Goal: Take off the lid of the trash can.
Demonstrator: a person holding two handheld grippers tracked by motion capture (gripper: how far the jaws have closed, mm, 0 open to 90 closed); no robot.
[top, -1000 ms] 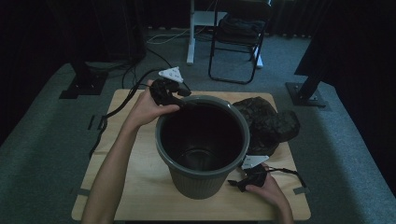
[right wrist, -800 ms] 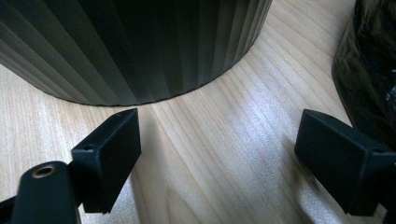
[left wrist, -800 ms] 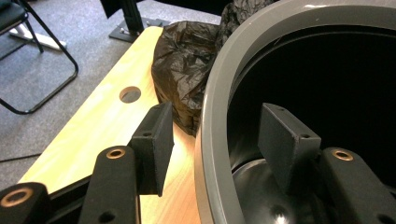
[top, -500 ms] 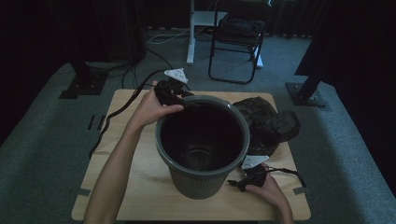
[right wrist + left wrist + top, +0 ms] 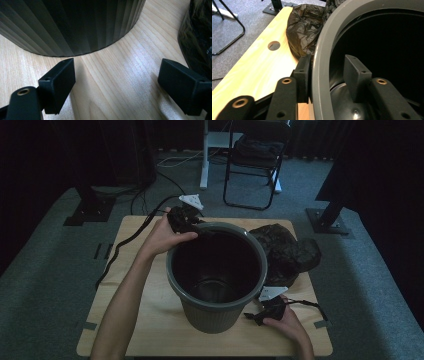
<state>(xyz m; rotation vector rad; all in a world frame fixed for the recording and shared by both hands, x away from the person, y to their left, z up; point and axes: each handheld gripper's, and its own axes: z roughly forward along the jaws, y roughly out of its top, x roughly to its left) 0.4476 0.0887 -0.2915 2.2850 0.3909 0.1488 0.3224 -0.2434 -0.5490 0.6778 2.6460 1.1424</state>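
Note:
A dark grey ribbed bin (image 5: 220, 312) stands upright in the middle of the wooden table (image 5: 135, 245). My left gripper (image 5: 200, 229) straddles its far-left rim (image 5: 322, 62). The jaws have just been closing with the rim between them. The outer pad (image 5: 303, 75) lies against the rim's outside, while the inner pad (image 5: 354, 72) still stands off inside the bin. My right gripper (image 5: 252, 316) rests open on the table at the bin's near-right base, nothing between its jaws (image 5: 117, 75). A crumpled black bag (image 5: 287, 252) lies right of the bin.
The bin's ribbed wall (image 5: 75, 25) is just ahead of my right gripper, with the black bag (image 5: 197, 37) at its right. A round hole (image 5: 274, 45) pierces the table near the bag (image 5: 304, 27). A chair (image 5: 255, 165) and stands are on the floor beyond.
The left hand and its gripper have edged slightly closer onto the bin's rim. The right hand, the bin and the bag have stayed where they were.

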